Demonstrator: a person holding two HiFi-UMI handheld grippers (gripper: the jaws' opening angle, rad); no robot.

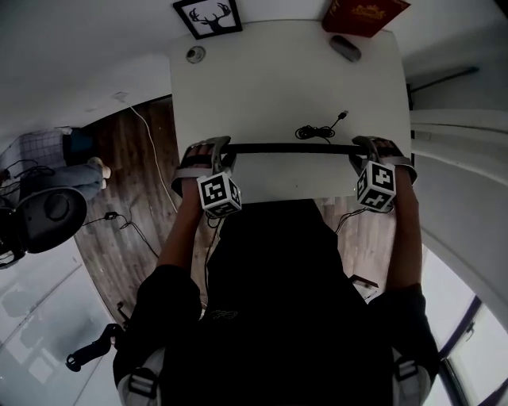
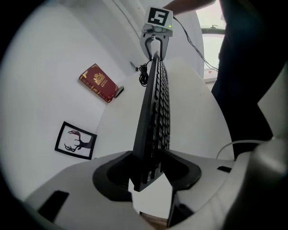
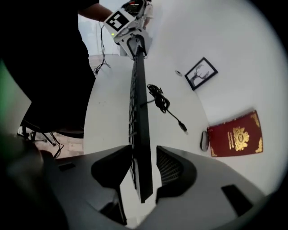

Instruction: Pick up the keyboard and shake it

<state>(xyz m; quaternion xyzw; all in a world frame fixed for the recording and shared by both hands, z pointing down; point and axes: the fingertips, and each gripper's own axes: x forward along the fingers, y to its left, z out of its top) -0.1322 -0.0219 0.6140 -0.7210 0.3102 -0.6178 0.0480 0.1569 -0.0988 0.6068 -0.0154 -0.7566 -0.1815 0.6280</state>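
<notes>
White table (image 1: 270, 87). On it: coiled black USB cable (image 1: 317, 131) near the front; grey mouse (image 1: 345, 48) and small round grey object (image 1: 195, 55) towards the back. At the far edge by the wall: red book with gold emblem (image 1: 363, 14) and framed stag picture (image 1: 208, 17).

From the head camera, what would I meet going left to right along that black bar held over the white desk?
left gripper → keyboard, seen edge-on → right gripper

White table (image 1: 278, 87), red book (image 1: 363, 14), grey mouse (image 1: 345, 48), framed deer picture (image 1: 208, 17)
</notes>
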